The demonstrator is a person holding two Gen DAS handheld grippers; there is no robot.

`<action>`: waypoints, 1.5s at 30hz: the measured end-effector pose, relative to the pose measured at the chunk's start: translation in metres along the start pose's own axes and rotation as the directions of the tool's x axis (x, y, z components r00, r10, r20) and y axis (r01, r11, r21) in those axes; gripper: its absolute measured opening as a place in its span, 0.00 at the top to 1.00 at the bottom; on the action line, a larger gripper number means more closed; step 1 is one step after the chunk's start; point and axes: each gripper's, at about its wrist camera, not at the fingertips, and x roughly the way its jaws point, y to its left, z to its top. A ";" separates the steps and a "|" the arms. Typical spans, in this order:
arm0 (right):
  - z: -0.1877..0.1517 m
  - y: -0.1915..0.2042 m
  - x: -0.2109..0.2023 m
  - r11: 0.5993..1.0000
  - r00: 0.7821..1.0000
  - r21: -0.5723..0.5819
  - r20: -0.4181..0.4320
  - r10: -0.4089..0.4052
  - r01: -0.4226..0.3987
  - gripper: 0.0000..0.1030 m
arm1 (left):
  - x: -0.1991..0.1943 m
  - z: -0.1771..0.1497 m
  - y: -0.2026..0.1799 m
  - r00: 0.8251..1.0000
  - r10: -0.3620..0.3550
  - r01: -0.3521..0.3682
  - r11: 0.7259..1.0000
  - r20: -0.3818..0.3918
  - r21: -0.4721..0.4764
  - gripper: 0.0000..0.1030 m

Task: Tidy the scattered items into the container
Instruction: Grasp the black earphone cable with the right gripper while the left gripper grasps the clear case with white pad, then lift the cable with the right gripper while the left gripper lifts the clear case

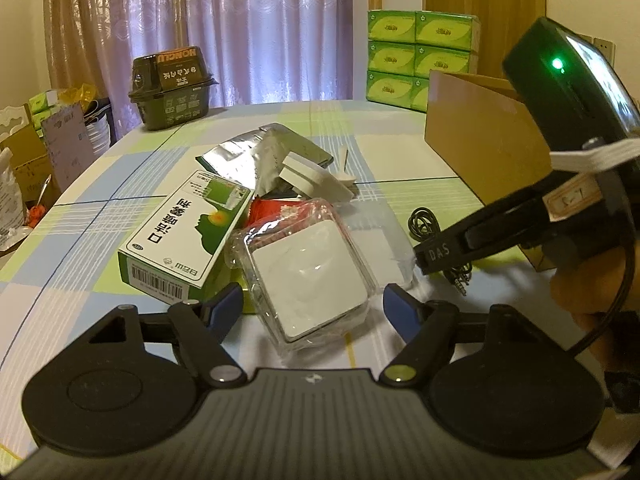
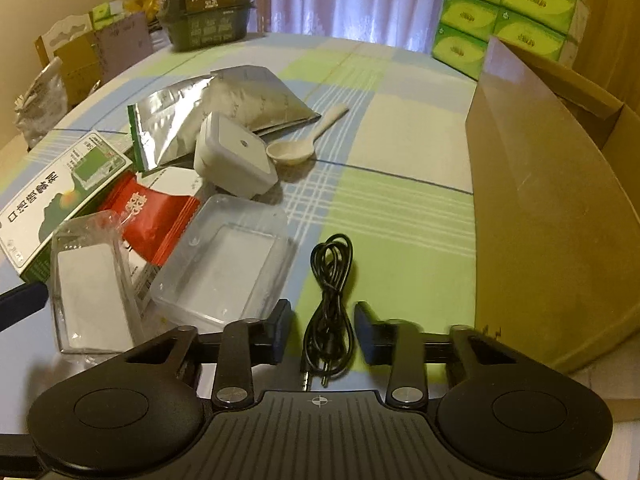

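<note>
My left gripper (image 1: 314, 306) stands open around a clear plastic case with a white insert (image 1: 308, 276), its blue fingertips on either side of it. A green and white medicine box (image 1: 186, 236) lies just left of it. My right gripper (image 2: 322, 330) is open over a coiled black cable (image 2: 330, 292), fingers on both sides. A second clear tray (image 2: 224, 268), a red sachet (image 2: 154, 216), a white square adapter (image 2: 234, 160), silver foil pouches (image 2: 224, 108) and a white spoon (image 2: 300, 144) lie scattered. The cardboard box (image 2: 552, 216) stands open at the right.
The checked tablecloth (image 2: 384, 200) covers a round table. A dark green food tub (image 2: 208, 12) sits at the far edge. Green tissue packs (image 2: 508, 8) are stacked behind the cardboard box. Boxes and bags (image 1: 36, 160) crowd the floor on the left.
</note>
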 end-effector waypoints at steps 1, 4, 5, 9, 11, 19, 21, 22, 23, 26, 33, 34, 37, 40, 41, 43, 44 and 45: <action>0.000 -0.001 -0.001 1.000 1.000 0.011 -0.002 0.004 -0.004 0.75 | 0.001 0.001 0.000 1.000 0.004 -0.004 1.000 -0.002 0.000 0.28; -0.004 -0.003 -0.009 1.000 1.000 0.026 0.000 0.015 -0.015 0.76 | 0.006 0.003 -0.001 1.000 0.018 -0.018 1.000 -0.016 -0.006 0.28; -0.006 -0.003 -0.015 1.000 1.000 0.025 0.004 0.016 -0.016 0.76 | 0.008 0.004 -0.002 1.000 0.021 -0.021 1.000 -0.021 -0.006 0.28; -0.017 -0.002 -0.030 1.000 1.000 0.023 0.011 0.010 -0.011 0.76 | 0.018 0.005 -0.009 0.998 0.044 -0.044 0.999 -0.055 0.002 0.27; -0.021 -0.003 -0.034 1.000 1.000 0.030 0.016 0.002 -0.002 0.76 | 0.023 0.004 -0.012 0.996 0.064 -0.063 0.998 -0.068 0.009 0.31; -0.028 -0.004 -0.047 0.996 0.999 0.079 0.027 0.026 -0.028 0.76 | 0.010 0.002 -0.008 0.997 0.022 -0.019 0.999 -0.081 0.032 0.41; -0.033 -0.005 -0.052 0.994 0.999 0.094 0.025 0.045 -0.047 0.76 | -0.002 -0.002 -0.004 0.995 -0.017 0.023 0.998 -0.095 0.059 0.42; -0.036 -0.004 -0.055 0.993 0.998 0.101 0.022 0.056 -0.058 0.76 | -0.008 -0.005 -0.002 0.993 -0.045 0.053 0.996 -0.111 0.066 0.42; -0.039 -0.003 -0.058 0.992 0.998 0.106 0.019 0.066 -0.067 0.76 | -0.013 -0.008 0.001 0.988 -0.071 0.083 0.993 -0.139 0.082 0.42; -0.046 0.001 -0.064 0.990 0.996 0.109 0.015 0.084 -0.086 0.76 | -0.026 -0.018 0.007 0.979 -0.081 0.104 0.987 -0.186 0.118 0.39; -0.047 0.001 -0.072 0.988 0.996 0.131 0.046 0.076 -0.081 0.76 | -0.033 -0.018 0.003 0.988 -0.012 0.024 0.997 -0.155 0.077 0.25; -0.047 0.000 -0.071 0.988 0.996 0.135 0.046 0.074 -0.080 0.76 | -0.031 -0.016 0.002 0.988 -0.013 0.023 0.998 -0.154 0.065 0.25; -0.047 0.000 -0.070 0.988 0.996 0.134 0.046 0.071 -0.077 0.76 | -0.022 -0.009 -0.004 0.988 0.001 0.004 0.999 -0.151 0.032 0.24; -0.048 0.000 -0.068 0.989 0.997 0.128 0.036 0.072 -0.076 0.76 | -0.012 -0.006 -0.005 0.987 0.021 -0.019 1.000 -0.162 0.015 0.24; -0.048 0.000 -0.066 0.989 0.997 0.124 0.029 0.075 -0.078 0.76 | -0.010 -0.005 -0.004 0.985 0.021 -0.020 1.000 -0.171 0.009 0.25; -0.048 0.002 -0.062 0.990 0.996 0.113 0.015 0.087 -0.088 0.76 | -0.008 -0.006 0.000 0.984 0.019 -0.019 1.000 -0.176 -0.001 0.28; -0.049 0.003 -0.060 0.990 0.996 0.106 0.015 0.087 -0.088 0.76 | -0.008 -0.006 0.001 0.984 0.015 -0.015 1.000 -0.175 0.001 0.29; -0.049 0.004 -0.059 0.992 0.996 0.097 0.017 0.084 -0.085 0.76 | -0.009 -0.007 0.003 0.985 0.010 -0.009 1.000 -0.173 0.004 0.32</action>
